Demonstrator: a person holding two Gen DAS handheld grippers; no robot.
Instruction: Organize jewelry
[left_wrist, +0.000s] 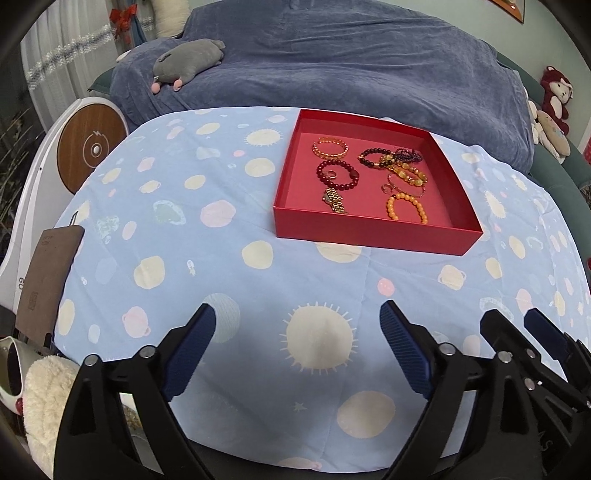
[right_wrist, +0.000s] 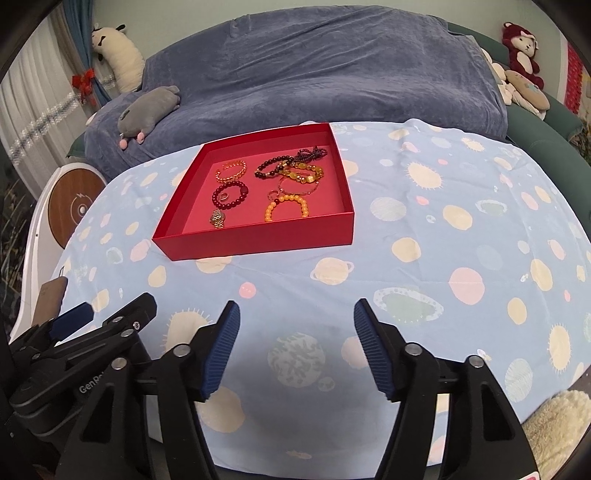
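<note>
While both grippers hang above the near part of the table, the jewelry lies in a shallow red box (left_wrist: 373, 230) at the far middle of the tablecloth (left_wrist: 229, 266). Inside the box, a gold bangle (left_wrist: 330, 146) lies at the far left, and a dark red bead bracelet (left_wrist: 338, 174) with a small ring (left_wrist: 331, 173) inside it lies just nearer. A gold watch (left_wrist: 336, 201) lies near the front wall. At the right side, a black bead bracelet (left_wrist: 373, 157), a purple bead strand (left_wrist: 408, 154), an amber bracelet (left_wrist: 408, 173) and a thin bangle (left_wrist: 404, 186) are tangled together, touching each other. An orange bead bracelet (left_wrist: 406, 208) lies nearest on this side.

The left gripper (left_wrist: 297, 319) has its jaws wide apart, with only cloth between them. The right gripper (right_wrist: 296, 319) is also spread and holds nothing. Both are well apart from the box.

Behind the table stands a sofa with a blue cover (left_wrist: 332, 62), and a grey plush toy (left_wrist: 188, 59) lies on it at the left.
</note>
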